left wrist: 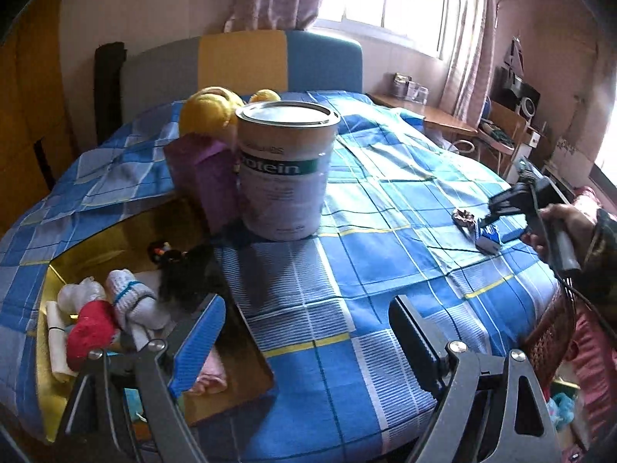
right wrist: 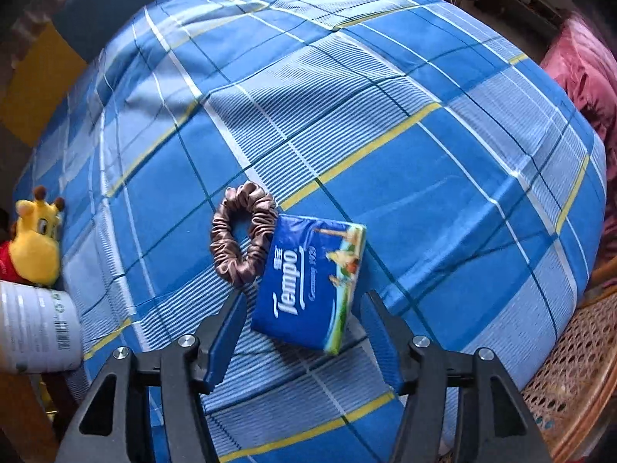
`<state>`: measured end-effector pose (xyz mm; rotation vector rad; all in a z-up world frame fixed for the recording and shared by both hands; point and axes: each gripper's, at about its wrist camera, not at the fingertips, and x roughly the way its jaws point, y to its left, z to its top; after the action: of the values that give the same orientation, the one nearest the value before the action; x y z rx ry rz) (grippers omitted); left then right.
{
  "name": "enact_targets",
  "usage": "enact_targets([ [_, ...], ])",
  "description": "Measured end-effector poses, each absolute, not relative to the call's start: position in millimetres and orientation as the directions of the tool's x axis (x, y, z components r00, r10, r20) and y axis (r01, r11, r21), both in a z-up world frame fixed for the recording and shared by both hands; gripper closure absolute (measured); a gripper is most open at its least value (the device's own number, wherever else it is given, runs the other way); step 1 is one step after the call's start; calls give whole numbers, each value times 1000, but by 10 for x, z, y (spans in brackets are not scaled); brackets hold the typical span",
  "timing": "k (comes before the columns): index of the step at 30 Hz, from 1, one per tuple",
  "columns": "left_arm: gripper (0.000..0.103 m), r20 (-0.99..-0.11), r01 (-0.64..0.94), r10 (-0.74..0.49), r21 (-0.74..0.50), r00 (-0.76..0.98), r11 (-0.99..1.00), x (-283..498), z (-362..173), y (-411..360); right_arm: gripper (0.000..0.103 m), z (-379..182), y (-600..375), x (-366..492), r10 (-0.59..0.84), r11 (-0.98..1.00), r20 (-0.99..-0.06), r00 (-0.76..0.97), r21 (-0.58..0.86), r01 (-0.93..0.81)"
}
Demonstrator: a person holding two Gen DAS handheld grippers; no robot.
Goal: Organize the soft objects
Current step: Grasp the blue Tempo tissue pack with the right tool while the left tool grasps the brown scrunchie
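The right gripper points steeply down at the blue checked bedspread, its blue-padded jaws parted with nothing pressed between the pads. The near end of a blue Tempo tissue pack lies flat on the cloth in the gap between the fingers, touching neither pad as far as the right wrist view shows. A brown satin scrunchie lies just beyond, its rim touching the pack's far left corner. At the left edge of that view a yellow giraffe plush and the side of a white tin are cut off.

The left gripper hovers with its jaws wide and empty over the bedspread's near edge. Just left of its left finger, an open gold-lined box holds rolled white socks, a red soft item and something dark and furry that is hard to make out. Farther on, the tin stands upright beside a purple carton, which hides most of a yellow plush behind it. Far right, a hand holds the right gripper above the pack; the scrunchie there is small and blurred.
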<state>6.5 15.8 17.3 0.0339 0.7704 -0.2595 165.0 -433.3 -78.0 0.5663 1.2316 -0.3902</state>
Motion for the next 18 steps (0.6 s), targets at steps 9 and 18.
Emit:
enact_targets([
  [9, 16, -714, 280, -241, -65, 658, 958, 72, 86, 45, 45, -961, -4242, 1829, -22, 837, -976, 217, 101, 538],
  [18, 17, -771, 267, -275, -142, 574, 953, 244, -64, -4, 47, -620, -4280, 1706, -132, 853, -938, 321, 57, 519],
])
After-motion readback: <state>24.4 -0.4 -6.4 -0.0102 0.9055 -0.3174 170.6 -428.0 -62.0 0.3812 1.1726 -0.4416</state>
